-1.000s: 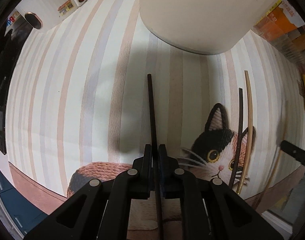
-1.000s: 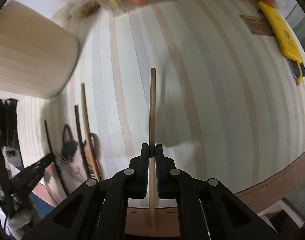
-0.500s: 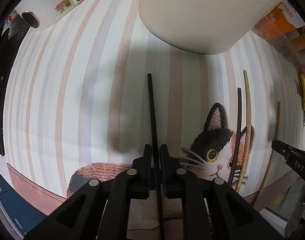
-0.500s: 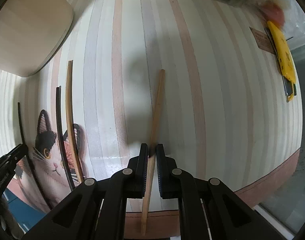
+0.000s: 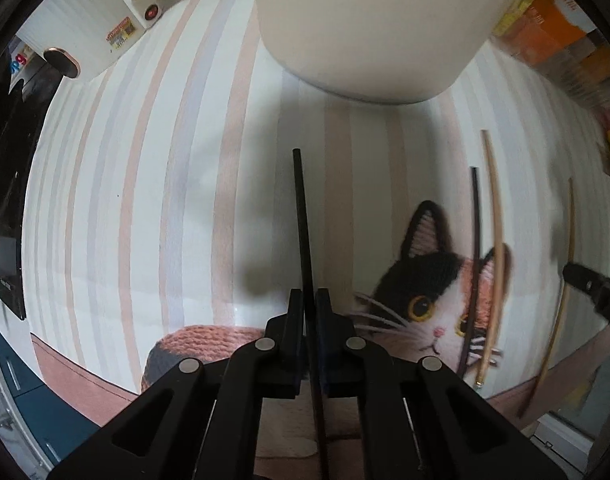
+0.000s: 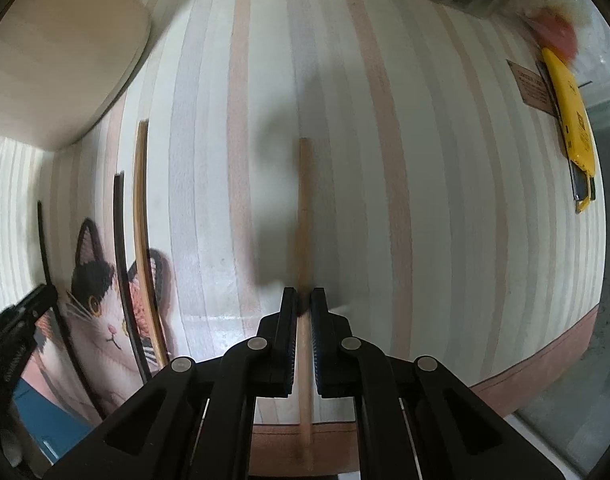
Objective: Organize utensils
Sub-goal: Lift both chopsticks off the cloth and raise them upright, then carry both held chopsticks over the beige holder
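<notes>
The striped pastel table mat point(image 5: 153, 200) looks smooth with a faint sheen, its printed cat point(image 5: 433, 292) drawn like knitted wool; the thin black chopstick point(image 5: 303, 220) is matt, the pale brown wooden chopstick point(image 6: 304, 208) dull

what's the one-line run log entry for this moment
left tool: shut on black chopstick | right tool: shut on wooden chopstick | both above striped mat

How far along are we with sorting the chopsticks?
Done: nothing visibly sorted. In hand: left hand-held gripper shut on the black chopstick, right hand-held gripper shut on the wooden chopstick. Left: loose black chopstick and loose wooden chopstick lie on the mat.
</notes>
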Demonstrator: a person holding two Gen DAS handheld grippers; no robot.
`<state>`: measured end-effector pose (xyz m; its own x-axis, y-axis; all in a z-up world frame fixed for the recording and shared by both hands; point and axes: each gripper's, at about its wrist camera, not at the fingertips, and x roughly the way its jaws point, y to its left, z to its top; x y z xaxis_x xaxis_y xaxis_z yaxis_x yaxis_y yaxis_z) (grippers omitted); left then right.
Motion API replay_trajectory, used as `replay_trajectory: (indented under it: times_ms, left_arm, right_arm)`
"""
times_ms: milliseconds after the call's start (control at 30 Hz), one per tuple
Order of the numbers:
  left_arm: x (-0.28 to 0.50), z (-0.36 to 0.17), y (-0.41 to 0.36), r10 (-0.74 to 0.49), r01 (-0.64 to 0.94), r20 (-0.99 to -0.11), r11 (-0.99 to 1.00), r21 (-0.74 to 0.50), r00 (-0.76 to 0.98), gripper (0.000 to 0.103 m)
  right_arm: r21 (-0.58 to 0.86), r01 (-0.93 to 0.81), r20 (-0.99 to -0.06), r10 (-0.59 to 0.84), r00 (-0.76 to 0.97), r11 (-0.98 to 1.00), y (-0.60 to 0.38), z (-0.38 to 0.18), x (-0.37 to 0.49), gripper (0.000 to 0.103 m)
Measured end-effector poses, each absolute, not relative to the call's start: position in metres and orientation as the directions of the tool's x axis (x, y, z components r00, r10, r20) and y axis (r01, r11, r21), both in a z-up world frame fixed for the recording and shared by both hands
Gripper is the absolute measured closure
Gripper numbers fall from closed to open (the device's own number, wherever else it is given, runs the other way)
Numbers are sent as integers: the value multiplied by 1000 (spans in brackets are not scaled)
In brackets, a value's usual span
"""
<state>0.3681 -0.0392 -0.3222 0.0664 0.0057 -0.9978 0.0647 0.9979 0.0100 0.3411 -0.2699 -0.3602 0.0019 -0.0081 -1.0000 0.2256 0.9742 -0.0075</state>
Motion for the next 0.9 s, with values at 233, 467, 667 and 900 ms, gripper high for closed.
replay_trajectory:
  times_ms: [233,467,667,900]
  left_arm:
    - [357,-259,-41,-10,78,-975,997,7,221,100]
    - [341,-212,-34,-21,92,-941,996,10,337,100]
    - [333,-185,-20,-18,53,-912,999,4,409,101]
    - [331,-172,-8,-1,34,-898,999,16,440,101]
  right_arm:
    - [93,238,-971,35,238,967,-278,-285,336,96]
    - [89,178,-926,16,377,980,-266,-238,331,96]
    - [113,150,-903,39,429,982,-255,-217,334,96]
    - [143,120,-880,71,469,982,-249,-193,335,96]
